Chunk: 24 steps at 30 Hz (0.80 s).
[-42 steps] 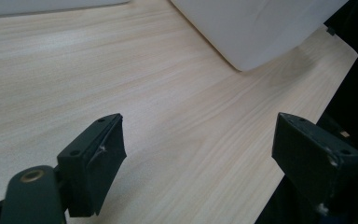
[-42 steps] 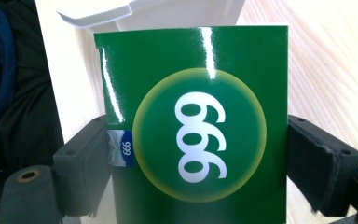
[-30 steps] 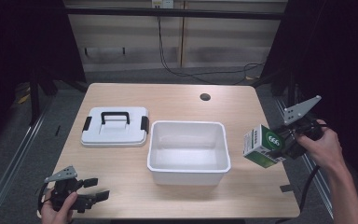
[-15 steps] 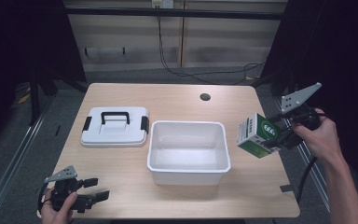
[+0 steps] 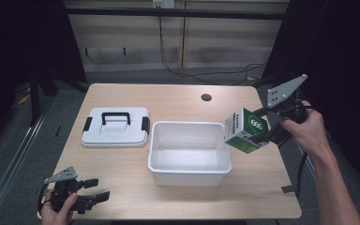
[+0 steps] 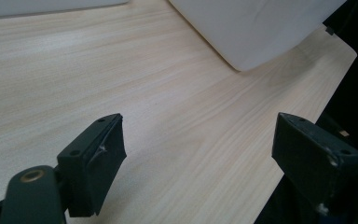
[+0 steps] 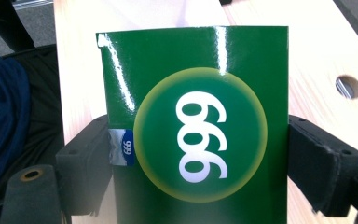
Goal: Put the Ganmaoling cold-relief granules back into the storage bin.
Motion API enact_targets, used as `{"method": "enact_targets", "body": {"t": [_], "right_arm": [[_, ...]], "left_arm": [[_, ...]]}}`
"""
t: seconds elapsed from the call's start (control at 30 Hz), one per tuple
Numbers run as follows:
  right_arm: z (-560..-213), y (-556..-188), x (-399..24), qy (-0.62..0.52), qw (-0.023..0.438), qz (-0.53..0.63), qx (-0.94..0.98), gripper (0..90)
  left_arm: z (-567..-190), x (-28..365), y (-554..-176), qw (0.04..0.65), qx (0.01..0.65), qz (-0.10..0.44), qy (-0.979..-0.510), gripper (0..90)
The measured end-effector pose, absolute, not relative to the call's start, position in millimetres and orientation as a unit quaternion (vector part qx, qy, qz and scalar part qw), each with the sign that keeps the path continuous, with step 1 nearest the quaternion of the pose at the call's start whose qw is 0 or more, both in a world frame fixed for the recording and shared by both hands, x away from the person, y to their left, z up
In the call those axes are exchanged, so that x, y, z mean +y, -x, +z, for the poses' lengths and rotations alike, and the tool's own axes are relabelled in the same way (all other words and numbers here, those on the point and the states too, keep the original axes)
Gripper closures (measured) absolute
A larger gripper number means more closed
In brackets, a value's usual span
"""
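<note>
1. A light wooden bench (image 5: 122,164) with a round hole (image 5: 206,97) near its far edge carries a white rectangular plastic tub (image 5: 190,152) at its middle, open at the top and showing nothing inside.
2. Just to the left of the tub lies a flat white plastic lid (image 5: 115,127) with a black carrying handle on top and 2 black clips at its ends; it is apart from the tub.
3. The right tongs (image 5: 262,126), held in the person's right hand (image 5: 307,133), are clamped on a glossy green and white cardboard box (image 5: 246,130) printed with white "999" digits in a yellow-rimmed green circle.
4. The box is in the air, tilted, at the tub's right rim near its far right corner, clear of the bench surface.
5. In the right gripper view the 2 black jaws press the box (image 7: 196,135) from either side, and the printed circle faces the camera.
6. The left tongs (image 5: 96,190) sit low over the bench's near left corner, in the person's left hand (image 5: 56,211).
7. In the left gripper view those tongs (image 6: 198,154) stand wide apart with bare wood between them, holding nothing; the tub's white wall (image 6: 256,28) shows beyond.
</note>
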State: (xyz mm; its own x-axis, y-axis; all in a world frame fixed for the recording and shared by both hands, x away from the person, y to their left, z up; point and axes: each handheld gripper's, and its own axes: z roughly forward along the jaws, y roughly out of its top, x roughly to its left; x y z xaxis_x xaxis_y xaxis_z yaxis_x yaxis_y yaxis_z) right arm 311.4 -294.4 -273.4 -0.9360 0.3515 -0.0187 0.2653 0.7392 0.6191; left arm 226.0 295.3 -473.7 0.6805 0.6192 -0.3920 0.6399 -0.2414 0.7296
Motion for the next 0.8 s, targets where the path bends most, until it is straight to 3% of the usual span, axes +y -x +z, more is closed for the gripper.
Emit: {"method": "enact_targets", "body": {"t": [0.8], "right_arm": [[-270,-330,-239,-0.121,0.052,0.308,0.942,15.5]], "left_arm": [[-474,295,-226,0.468,0.398,-0.012,-0.789,17.1]]}}
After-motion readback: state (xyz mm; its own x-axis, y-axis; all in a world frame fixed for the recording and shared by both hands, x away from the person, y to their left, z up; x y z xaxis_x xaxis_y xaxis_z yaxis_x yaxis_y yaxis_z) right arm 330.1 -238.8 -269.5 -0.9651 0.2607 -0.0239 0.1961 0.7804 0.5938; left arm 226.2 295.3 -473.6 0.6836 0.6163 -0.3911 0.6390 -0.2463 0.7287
